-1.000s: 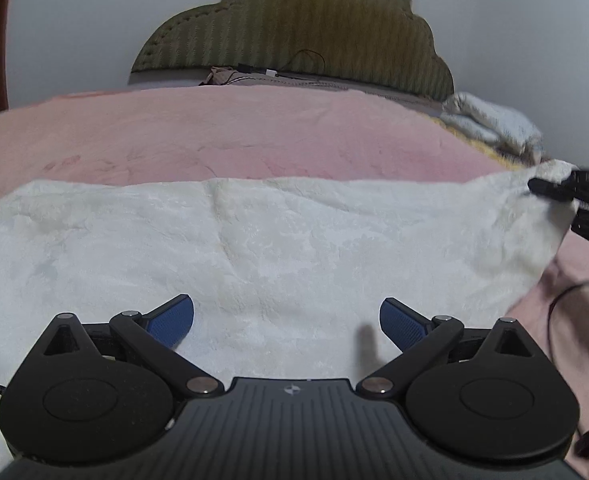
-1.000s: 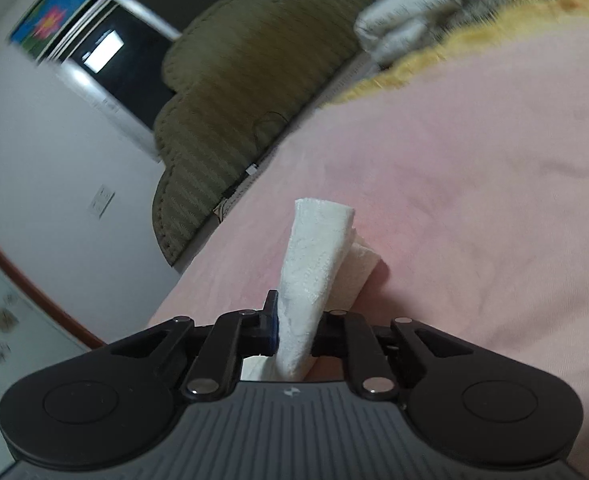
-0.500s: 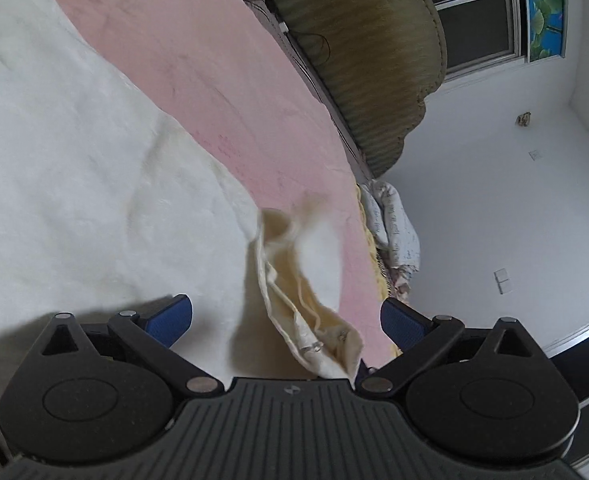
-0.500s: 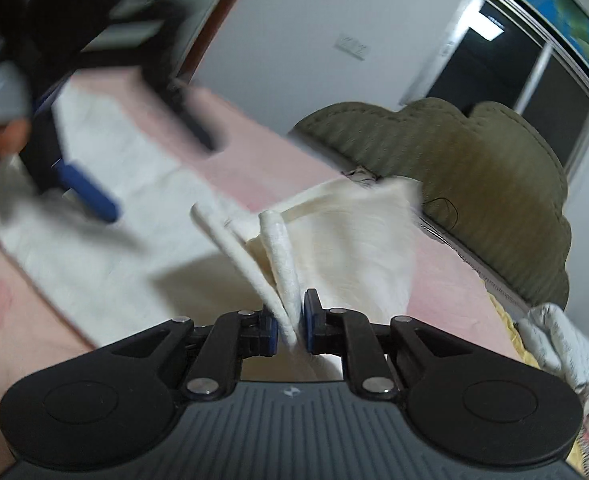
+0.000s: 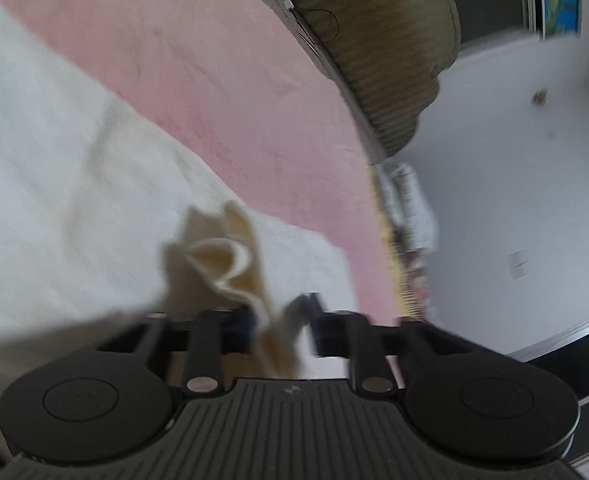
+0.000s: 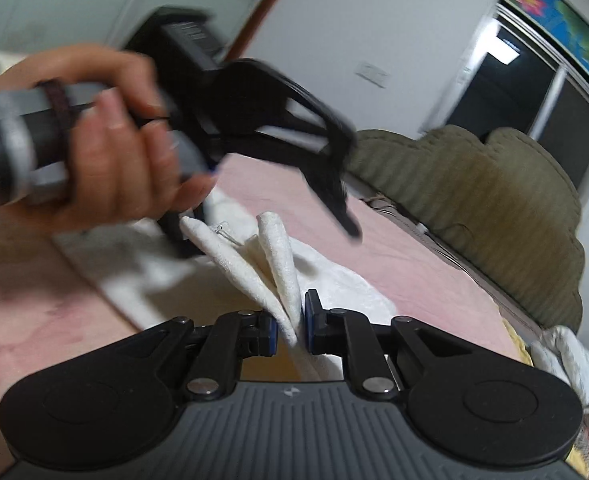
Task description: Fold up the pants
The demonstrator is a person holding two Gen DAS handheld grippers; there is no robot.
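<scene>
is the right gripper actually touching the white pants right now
Touching. The right wrist view shows the right gripper with both blue pads closed on a folded edge of the white pants, the cloth pinched between them.

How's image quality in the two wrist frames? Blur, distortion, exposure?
Left wrist: motion blur smears the left gripper fingertips and the cream pants fold between them; the wall behind looks overexposed. Right wrist: right gripper and pinched cloth are sharp; the person's hand is streaked. Both: strong fisheye bending of the headboard, dark corners.
</scene>
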